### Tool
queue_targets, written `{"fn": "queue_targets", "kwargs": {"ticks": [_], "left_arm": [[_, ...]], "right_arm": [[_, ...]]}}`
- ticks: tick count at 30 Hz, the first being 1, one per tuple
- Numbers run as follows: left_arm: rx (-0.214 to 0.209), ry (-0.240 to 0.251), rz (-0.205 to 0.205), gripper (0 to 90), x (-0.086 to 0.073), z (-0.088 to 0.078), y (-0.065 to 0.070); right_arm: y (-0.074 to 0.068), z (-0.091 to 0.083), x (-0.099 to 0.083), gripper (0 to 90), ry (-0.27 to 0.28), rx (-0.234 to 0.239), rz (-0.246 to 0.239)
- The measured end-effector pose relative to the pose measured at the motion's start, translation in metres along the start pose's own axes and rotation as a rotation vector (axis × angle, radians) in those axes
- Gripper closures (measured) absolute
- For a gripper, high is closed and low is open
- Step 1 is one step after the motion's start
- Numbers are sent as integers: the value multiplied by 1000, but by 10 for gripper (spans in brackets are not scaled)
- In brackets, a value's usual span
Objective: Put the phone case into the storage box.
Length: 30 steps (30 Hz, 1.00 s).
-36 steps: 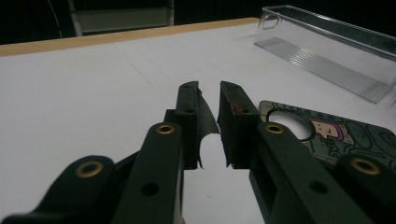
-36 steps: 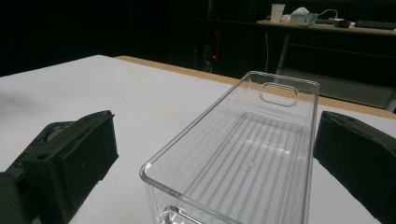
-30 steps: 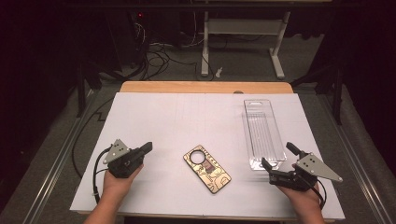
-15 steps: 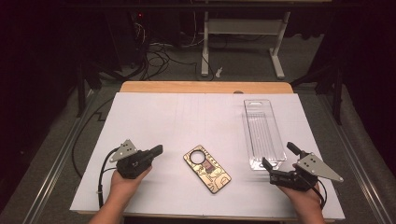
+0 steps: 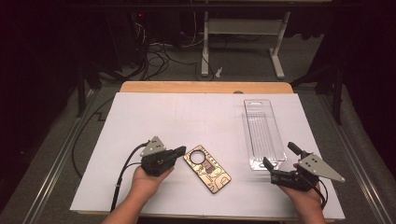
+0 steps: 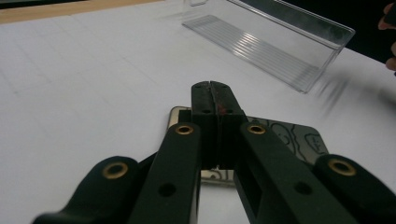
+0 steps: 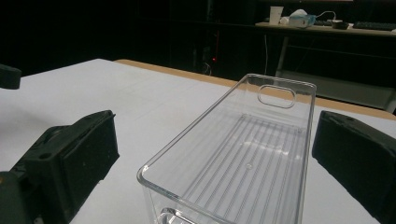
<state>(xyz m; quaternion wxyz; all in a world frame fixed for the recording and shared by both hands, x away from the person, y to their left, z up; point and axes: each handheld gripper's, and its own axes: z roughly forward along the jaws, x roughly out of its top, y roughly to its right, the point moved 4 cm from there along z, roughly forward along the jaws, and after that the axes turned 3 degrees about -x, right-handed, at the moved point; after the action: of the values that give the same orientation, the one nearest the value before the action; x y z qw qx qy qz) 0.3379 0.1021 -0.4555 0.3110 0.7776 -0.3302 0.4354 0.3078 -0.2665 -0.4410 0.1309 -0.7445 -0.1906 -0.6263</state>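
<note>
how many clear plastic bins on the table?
1. The clear ribbed plastic bin lies on the white table cover, right of centre, its near end between the right gripper's open jaws. Nothing seems hidden.

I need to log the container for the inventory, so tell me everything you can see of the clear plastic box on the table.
The clear plastic box is a long, narrow, open-topped bin of transparent plastic with rounded corners, a ribbed floor and an oval handle cutout in its far end wall. It stands upright and empty on the white table cover, on the right side, lengthwise away from the person. The right gripper sits open at its near end, fingers either side of the box, not touching.
</note>
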Motion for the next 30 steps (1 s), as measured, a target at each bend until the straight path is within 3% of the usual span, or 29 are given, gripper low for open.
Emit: {"fn": "queue_targets", "kwargs": {"ticks": [5,10,20,26,30], "left_arm": [[-23,-22,15,897,3,19,12],[-58,-75,29,898,4,45,30],[-103,-151,57,898,2,80,52],[-106,-236,73,899,-2,99,65],[-120,-282,114,899,-4,109,75]], "right_arm": [[0,0,0,7,-1,-1,0],[1,0,0,7,3,-2,0],[1,-1,1,7,8,-1,0],[1,0,1,7,9,1,-3],[0,0,1,7,9,3,-2]]}}
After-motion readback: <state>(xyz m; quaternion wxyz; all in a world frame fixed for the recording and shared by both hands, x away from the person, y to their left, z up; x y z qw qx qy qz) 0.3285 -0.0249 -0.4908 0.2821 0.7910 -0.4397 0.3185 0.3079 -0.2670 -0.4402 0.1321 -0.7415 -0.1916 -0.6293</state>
